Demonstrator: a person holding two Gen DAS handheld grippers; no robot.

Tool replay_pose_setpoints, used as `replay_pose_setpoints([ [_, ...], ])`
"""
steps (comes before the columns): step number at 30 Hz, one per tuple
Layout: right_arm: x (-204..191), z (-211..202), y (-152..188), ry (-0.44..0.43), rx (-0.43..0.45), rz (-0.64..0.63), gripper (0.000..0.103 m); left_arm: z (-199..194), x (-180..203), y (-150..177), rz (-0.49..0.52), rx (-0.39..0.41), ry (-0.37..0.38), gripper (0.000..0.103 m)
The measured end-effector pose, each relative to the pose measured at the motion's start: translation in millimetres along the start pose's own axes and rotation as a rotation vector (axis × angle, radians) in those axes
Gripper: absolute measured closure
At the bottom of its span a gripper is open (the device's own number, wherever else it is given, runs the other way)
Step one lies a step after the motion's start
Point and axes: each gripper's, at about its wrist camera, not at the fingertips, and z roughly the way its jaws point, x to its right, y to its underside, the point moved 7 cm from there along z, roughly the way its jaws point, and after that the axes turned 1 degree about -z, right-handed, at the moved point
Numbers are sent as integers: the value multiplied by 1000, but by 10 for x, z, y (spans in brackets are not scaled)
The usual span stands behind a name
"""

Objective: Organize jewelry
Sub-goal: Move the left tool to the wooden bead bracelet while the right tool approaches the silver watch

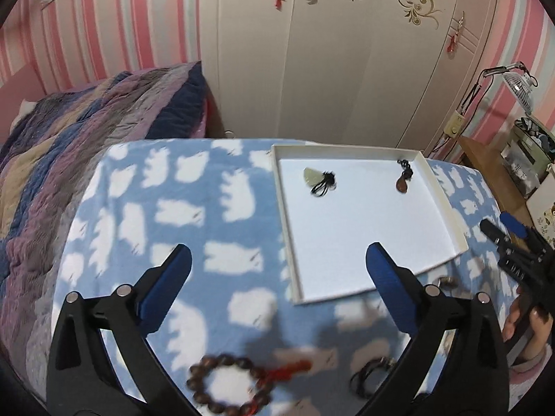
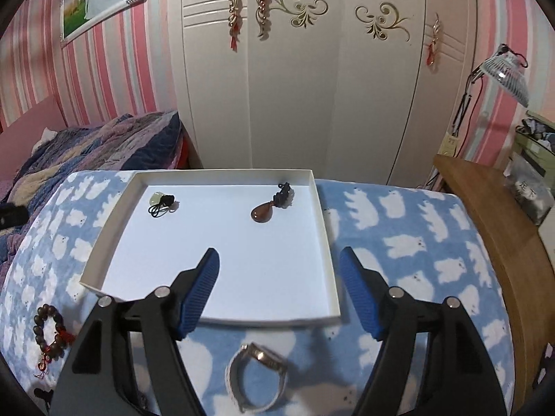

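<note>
**Clerk:** While the left wrist view is up, list it.

**Checker:** Left gripper (image 1: 278,263) spread wide, holding nothing, over a blue blanket (image 1: 145,208) with white bear shapes. Brown bead bracelet (image 1: 227,386) with red tassel, blurred, lies below its fingers; a dark cord bracelet (image 1: 371,376) beside. White tray (image 1: 282,208) holds a pale green pendant (image 1: 311,175) on black cord and a brown teardrop pendant (image 1: 402,184). Right gripper (image 1: 499,228) at the edge.

**Clerk:** Right wrist view?

**Checker:** Right gripper (image 2: 279,267) spread, empty, over the tray's near rim. Only here: a wristwatch (image 2: 258,379) with pale strap on the blanket. Writing on a bag (image 2: 529,187) far right, unreadable.
</note>
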Motion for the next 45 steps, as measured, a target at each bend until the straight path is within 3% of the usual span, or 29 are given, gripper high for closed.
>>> replay_pose_setpoints([
  [10, -35, -300, 319, 2, -5, 26, 31, -305, -300, 665, 25, 1, -29, 3],
  [19, -26, -398, 654, 31, -35, 47, 30, -310, -469, 1026, -1, -4, -30, 3],
  [45, 63, -52, 1118, 101, -142, 64, 30, 22, -802, 1367, -24, -67, -90, 3],
])
